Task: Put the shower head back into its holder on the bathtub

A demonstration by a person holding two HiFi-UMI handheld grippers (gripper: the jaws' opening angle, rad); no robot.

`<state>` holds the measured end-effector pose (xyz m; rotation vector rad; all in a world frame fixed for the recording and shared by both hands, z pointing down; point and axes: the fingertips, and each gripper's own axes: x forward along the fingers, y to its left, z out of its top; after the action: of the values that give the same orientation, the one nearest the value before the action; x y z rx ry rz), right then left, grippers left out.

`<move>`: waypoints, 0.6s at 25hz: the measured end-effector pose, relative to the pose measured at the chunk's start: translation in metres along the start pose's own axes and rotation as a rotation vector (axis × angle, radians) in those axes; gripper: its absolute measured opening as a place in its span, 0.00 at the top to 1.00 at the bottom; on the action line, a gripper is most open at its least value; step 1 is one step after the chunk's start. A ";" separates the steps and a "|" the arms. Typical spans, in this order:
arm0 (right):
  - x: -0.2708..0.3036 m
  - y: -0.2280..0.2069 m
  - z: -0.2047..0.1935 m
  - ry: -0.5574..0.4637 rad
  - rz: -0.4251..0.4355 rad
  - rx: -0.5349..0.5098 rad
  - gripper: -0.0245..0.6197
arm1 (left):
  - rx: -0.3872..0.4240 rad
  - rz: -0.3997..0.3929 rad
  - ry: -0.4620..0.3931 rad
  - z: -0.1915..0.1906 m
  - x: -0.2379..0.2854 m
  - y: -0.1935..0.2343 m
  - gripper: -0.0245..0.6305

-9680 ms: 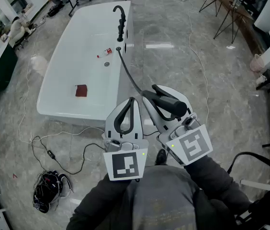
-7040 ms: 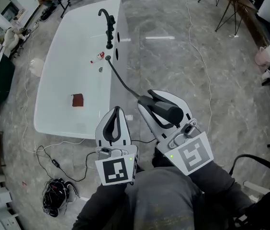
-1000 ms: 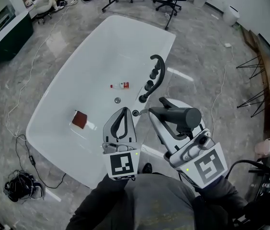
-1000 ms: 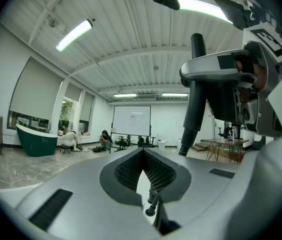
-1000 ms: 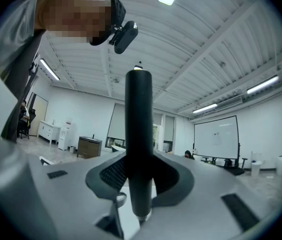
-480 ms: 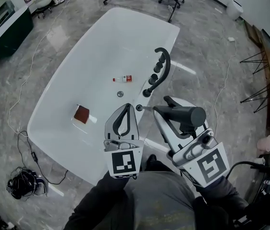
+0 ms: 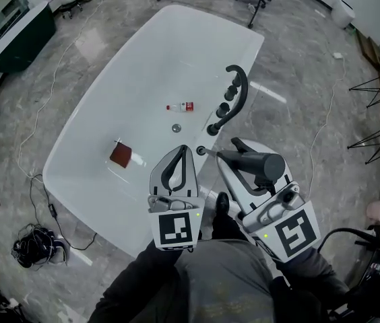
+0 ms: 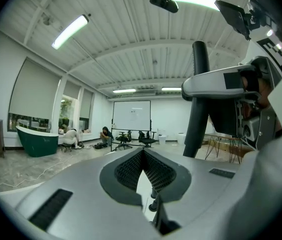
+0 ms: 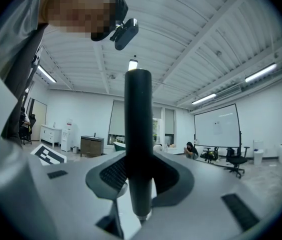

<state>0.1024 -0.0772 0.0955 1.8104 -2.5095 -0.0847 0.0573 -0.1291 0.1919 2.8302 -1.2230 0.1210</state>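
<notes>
Between the jaws of the right gripper [image 9: 140, 179], a black shower head [image 9: 138, 129] is sitting crosswise, and the jaws are pinching its handle from both sides. Just ahead of that gripper's tips, the small round holder [image 7: 200, 151] is showing on the rim of the white bathtub [image 7: 96, 113], with the black curved tap [image 7: 236, 93] standing a little beyond it. The left gripper [image 7: 178, 155] is hovering just beside the right one, its jaws pressed together on nothing. Farther ahead, inside the tub, a small bottle [image 7: 180, 106] and a reddish square [image 7: 120, 155] are lying well apart.
</notes>
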 end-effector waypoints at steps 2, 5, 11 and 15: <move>0.001 -0.007 -0.003 0.000 0.019 0.014 0.76 | 0.000 0.024 0.003 0.000 0.005 0.001 0.96; 0.000 -0.021 -0.004 -0.005 0.041 0.027 0.76 | 0.003 0.051 0.008 -0.001 0.013 -0.003 0.96; -0.002 -0.034 -0.009 -0.008 0.079 0.037 0.76 | -0.005 0.088 0.012 -0.007 0.018 -0.011 0.96; -0.002 -0.039 -0.012 -0.004 0.112 0.046 0.76 | 0.001 0.122 0.020 -0.010 0.021 -0.011 0.96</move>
<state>0.1408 -0.0875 0.1051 1.6822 -2.6309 -0.0275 0.0792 -0.1355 0.2032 2.7467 -1.3915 0.1548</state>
